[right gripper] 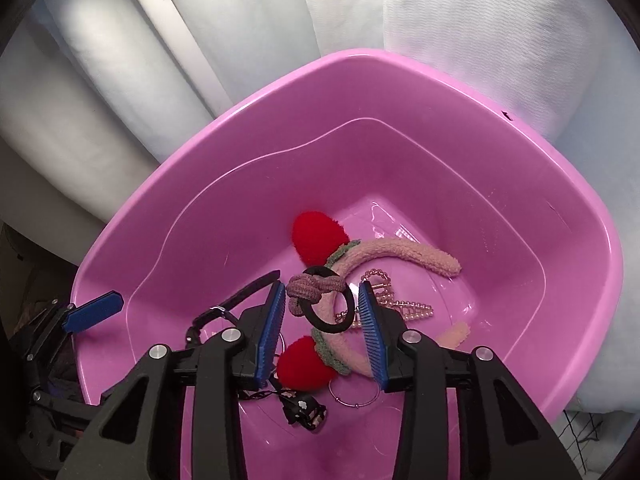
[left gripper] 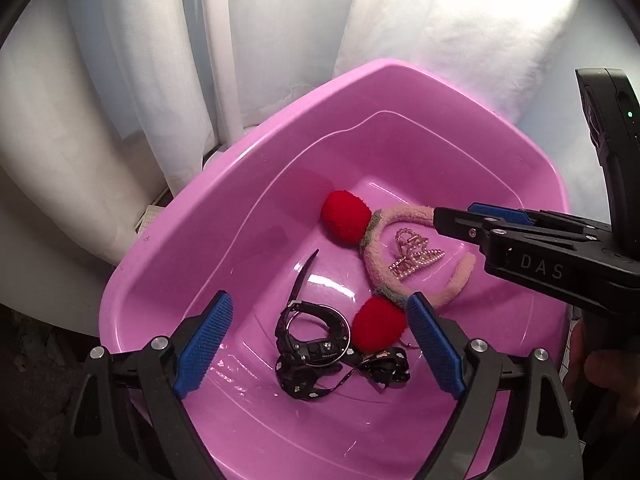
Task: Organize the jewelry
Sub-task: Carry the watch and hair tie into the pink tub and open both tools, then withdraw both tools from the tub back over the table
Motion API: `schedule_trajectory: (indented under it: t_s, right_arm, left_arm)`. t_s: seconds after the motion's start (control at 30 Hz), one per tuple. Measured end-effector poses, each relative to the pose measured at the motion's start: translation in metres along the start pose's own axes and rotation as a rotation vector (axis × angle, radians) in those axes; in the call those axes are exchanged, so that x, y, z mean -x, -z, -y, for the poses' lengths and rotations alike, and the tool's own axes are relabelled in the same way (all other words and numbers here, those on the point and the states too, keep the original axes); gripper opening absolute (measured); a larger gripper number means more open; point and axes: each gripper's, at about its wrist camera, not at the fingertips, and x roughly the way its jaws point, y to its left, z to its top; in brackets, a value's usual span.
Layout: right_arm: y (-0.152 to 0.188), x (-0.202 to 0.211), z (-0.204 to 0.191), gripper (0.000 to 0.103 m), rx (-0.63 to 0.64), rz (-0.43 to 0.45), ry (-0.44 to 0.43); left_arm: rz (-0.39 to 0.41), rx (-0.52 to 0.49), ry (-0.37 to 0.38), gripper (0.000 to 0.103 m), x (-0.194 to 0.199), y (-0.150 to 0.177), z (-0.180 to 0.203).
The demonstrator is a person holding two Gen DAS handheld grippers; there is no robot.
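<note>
over the pink tub [right gripper: 560, 280], the right gripper [right gripper: 322, 316] hangs with hair ties [right gripper: 316, 292] between its parted fingers; whether they pinch is unclear. the left gripper [left gripper: 320, 344] is spread wide above the watch [left gripper: 316, 332] beside the headband [left gripper: 384, 276].

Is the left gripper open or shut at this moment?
Open. The left gripper has its blue pads far apart above the pink basin, clamping nothing.

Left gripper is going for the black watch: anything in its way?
Nothing visible between the open left gripper and the watch. A red pom-pom crowds it on one side; a black ribbon lies against it.
</note>
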Motion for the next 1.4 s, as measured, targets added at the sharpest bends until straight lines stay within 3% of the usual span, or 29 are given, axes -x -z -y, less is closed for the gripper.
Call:
schedule_trajectory:
  t_s: [0.1,0.2,0.5,0.63,0.7,0.87,1.13,1.4]
  right_arm:
    - [0.0,-0.001,0.002,0.045,0.002,-0.002,0.007]
    - [0.0,-0.002,0.003,0.056,0.0,-0.002,0.007]
    - [0.006,-0.003,0.004,0.057,-0.005,0.002,-0.005]
    - [0.014,0.012,-0.001,0.059,-0.025,0.077,-0.003]
    - [0.019,0.025,-0.005,0.065,-0.035,0.126,-0.013]
    - [0.034,0.049,-0.01,0.066,-0.061,0.194,-0.023]
    - [0.082,0.092,0.001,0.068,-0.14,0.324,-0.016]
    - [0.163,0.164,0.053,0.071,-0.272,0.446,0.114]
  left_arm:
    - [0.003,-0.01,-0.018,0.088,0.003,0.0,0.002]
    - [0.005,-0.007,-0.025,0.088,0.004,0.001,0.0]
    - [0.007,-0.001,-0.025,0.091,0.008,0.008,-0.003]
    - [0.04,0.028,0.009,0.096,0.019,0.017,-0.006]
    - [0.07,0.028,-0.008,0.096,0.026,0.023,-0.006]
    - [0.153,-0.008,-0.063,0.097,0.043,0.036,-0.005]
    - [0.238,0.029,-0.001,0.097,0.06,0.045,0.006]
    - [0.324,-0.038,0.103,0.097,0.088,0.054,0.054]
